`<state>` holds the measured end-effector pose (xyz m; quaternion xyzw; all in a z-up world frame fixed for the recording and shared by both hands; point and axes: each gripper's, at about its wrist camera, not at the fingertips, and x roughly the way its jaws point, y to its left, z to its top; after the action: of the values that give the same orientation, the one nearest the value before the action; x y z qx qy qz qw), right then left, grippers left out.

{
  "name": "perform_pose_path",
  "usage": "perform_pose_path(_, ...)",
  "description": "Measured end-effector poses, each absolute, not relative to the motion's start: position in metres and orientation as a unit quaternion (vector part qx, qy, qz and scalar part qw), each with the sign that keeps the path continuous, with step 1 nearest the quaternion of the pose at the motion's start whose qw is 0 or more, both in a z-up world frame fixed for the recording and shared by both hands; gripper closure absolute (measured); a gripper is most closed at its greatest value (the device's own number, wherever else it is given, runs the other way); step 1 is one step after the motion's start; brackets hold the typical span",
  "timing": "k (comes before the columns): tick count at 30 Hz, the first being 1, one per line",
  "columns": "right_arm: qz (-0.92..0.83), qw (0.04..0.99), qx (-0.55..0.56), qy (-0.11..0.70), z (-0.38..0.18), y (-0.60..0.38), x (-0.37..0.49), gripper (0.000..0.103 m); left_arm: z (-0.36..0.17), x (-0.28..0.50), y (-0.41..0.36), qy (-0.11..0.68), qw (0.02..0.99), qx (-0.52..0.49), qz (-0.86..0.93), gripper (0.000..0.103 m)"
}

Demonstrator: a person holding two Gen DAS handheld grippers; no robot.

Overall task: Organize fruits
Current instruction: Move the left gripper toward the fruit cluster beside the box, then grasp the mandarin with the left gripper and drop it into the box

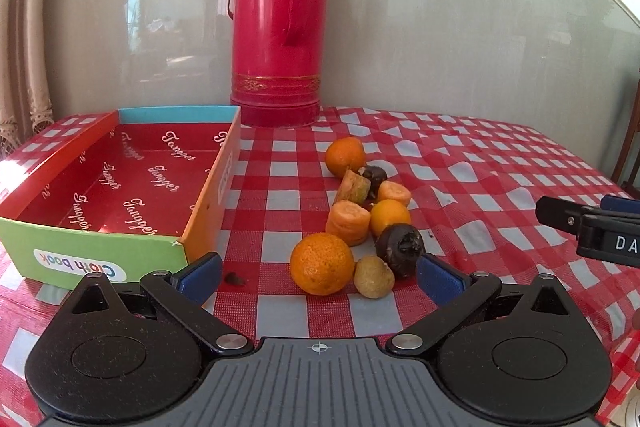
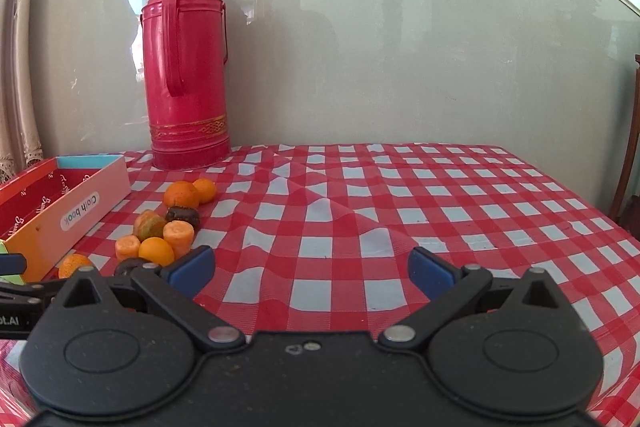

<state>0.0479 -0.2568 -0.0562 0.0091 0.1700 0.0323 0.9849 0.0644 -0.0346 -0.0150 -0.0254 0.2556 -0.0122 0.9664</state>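
Fruit pieces (image 1: pixel 362 211) lie in a loose cluster on the checked cloth (image 1: pixel 460 163), and I see the nearest orange (image 1: pixel 322 263) just ahead of my left gripper (image 1: pixel 318 273), between its fingers, which stand wide and hold nothing. My right gripper (image 2: pixel 312 271) is spread wide too, over bare cloth, with the cluster off beyond its left finger (image 2: pixel 191 269). Left of my left fingers sits the open box (image 1: pixel 100 259).

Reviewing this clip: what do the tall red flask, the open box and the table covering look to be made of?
Red flask: probably glossy plastic or painted metal; bright highlights, moulded handle, gold band.
Open box: printed cardboard; thin folded walls, "Cloth book" label.
Checked tablecloth: seemingly thin plastic or oilcloth; slight sheen, sharp fold creases.
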Motion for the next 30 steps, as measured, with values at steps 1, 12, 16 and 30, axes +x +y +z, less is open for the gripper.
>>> perform_pose_path(1, 0.031, 0.985, 0.01, 0.17, -0.056, -0.257, 0.048, 0.006, -0.015, 0.065, -0.034, 0.253, 0.967, -0.027, -0.012, 0.001)
perform_pose_path(12, 0.033, 0.983, 0.008, 0.18, -0.059, -0.253, 0.055, 0.006, -0.023, 0.082, -0.026, 0.274, 0.96, -0.063, -0.012, 0.036)
perform_pose_path(16, 0.038, 0.983, -0.003, 0.179, -0.059, -0.248, 0.055, 0.006, -0.022, 0.084, -0.026, 0.274, 0.959, -0.069, -0.019, 0.061)
perform_pose_path(30, 0.036, 0.982, -0.026, 0.186, -0.061, -0.241, 0.054, 0.006, -0.009, 0.071, -0.018, 0.234, 0.969, -0.077, -0.027, 0.065)
